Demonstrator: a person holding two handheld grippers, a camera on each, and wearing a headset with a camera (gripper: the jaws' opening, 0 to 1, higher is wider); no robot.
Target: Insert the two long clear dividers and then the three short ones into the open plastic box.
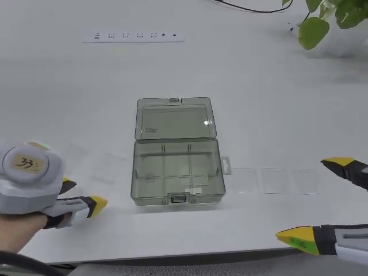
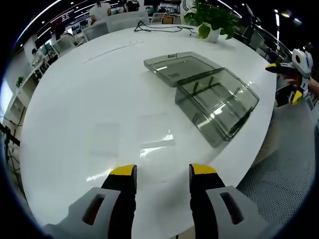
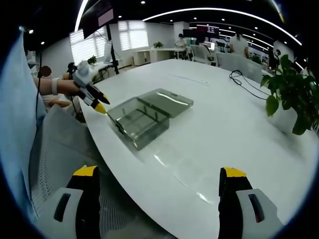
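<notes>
Holding your left gripper [image 2: 162, 170] and right gripper [image 3: 159, 172] with jaws apart, you had the long dividers [image 2: 155, 135] just ahead of the left one.

Box [image 1: 177, 172]: smoky grey see-through plastic, glossy, with a bright glint on the lid. 
Table [image 1: 259, 86]: white, smooth, semi-gloss; lamp reflections streak it in the left gripper view. 
Short dividers [image 1: 276, 180], 3 o'clock of the box: clear sheet, edges faintly lit. 
Clear sheets [image 1: 103, 169], 9 o'clock of the box: same, barely visible. 
Left gripper [image 1: 83, 194]: matt yellow tips, black jaws, smooth pale grey plastic shell. 
Right gripper [image 1: 315, 199]: alike. 
Plant leaves [image 1: 313, 31], 1 o'clock: waxy green.
</notes>
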